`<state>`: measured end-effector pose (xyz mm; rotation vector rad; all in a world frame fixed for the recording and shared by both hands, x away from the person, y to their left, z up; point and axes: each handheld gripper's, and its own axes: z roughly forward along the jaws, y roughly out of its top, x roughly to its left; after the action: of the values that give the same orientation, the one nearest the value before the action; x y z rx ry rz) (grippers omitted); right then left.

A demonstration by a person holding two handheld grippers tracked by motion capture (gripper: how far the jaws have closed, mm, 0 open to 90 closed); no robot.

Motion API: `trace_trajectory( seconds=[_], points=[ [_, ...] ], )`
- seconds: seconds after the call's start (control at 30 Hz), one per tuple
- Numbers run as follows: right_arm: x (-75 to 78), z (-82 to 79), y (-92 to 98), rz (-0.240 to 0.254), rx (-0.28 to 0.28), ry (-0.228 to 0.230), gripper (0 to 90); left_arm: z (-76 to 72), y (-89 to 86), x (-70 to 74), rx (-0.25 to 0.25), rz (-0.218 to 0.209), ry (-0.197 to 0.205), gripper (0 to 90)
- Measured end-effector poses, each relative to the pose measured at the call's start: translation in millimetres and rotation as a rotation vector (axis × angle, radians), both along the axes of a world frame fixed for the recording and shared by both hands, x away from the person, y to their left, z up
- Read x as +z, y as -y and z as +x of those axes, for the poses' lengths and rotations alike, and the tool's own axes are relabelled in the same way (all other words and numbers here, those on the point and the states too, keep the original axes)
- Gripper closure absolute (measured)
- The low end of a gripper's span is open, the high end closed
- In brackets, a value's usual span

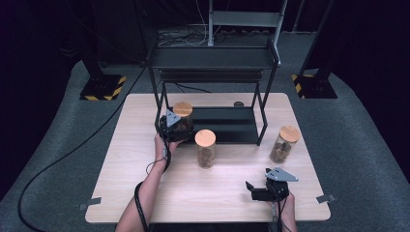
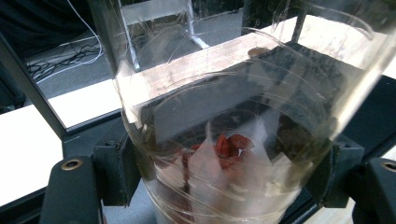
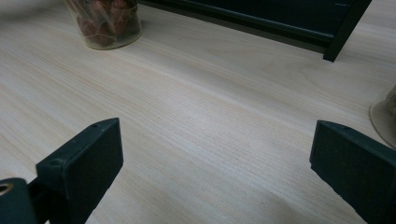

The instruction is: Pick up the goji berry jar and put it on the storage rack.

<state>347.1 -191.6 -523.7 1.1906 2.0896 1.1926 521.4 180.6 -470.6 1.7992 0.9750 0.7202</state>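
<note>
A person's left gripper (image 1: pixel 175 126) clamps a clear, cork-lidded jar (image 1: pixel 183 117) at the front left corner of the black metal shelf rack (image 1: pixel 212 58) that stands on the far half of the pale wooden table (image 1: pixel 145 193); whether the jar's base rests on the rack's bottom shelf or hangs just above it cannot be told. In the left gripper view, the black pads (image 2: pixel 119 170) press against both sides of the jar's glass wall (image 2: pixel 233 140), through which reddish-brown pieces (image 2: pixel 231 144) show at the bottom. A second cork-lidded jar (image 1: pixel 205 148) stands on the table just in front of the rack, close to the held one, and a third (image 1: pixel 284 144) stands beside the rack's front right leg. Well in front of the rack, near the table's near right edge, the right gripper (image 1: pixel 263 191) rests low over the wood with its jaws wide apart and nothing between them; the right gripper view shows bare tabletop (image 3: pixel 196 107) between the two pads (image 3: pixel 88 163), with the base of the middle jar (image 3: pixel 105 21) and the rack's foot (image 3: pixel 343 30) beyond.
</note>
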Motion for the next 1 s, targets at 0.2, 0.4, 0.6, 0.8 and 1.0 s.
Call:
trace_trajectory(
  seconds=[0.2,0.4,0.6,0.8,1.0],
  points=[
    [0.0,-0.4,0.2,0.002,-0.001,0.004,1.9,2.2,1.6,-1.7,0.003,-0.001,-0.007,24.6],
    [0.1,-0.6,0.3,0.003,-0.002,0.006,1.9,5.5,4.0,-4.3,0.002,-0.003,-0.020,24.6],
    [0.0,-0.4,0.2,0.003,0.000,0.004,1.8,8.1,6.9,-5.4,-0.002,-0.005,-0.027,24.6],
    [0.1,-0.8,0.4,0.004,-0.003,0.008,1.8,9.1,8.6,-7.7,-0.005,-0.004,-0.035,24.6],
    [0.1,-0.6,0.3,0.004,0.001,0.007,1.7,12.4,6.5,-10.0,-0.006,-0.029,-0.060,24.6]
  ],
)
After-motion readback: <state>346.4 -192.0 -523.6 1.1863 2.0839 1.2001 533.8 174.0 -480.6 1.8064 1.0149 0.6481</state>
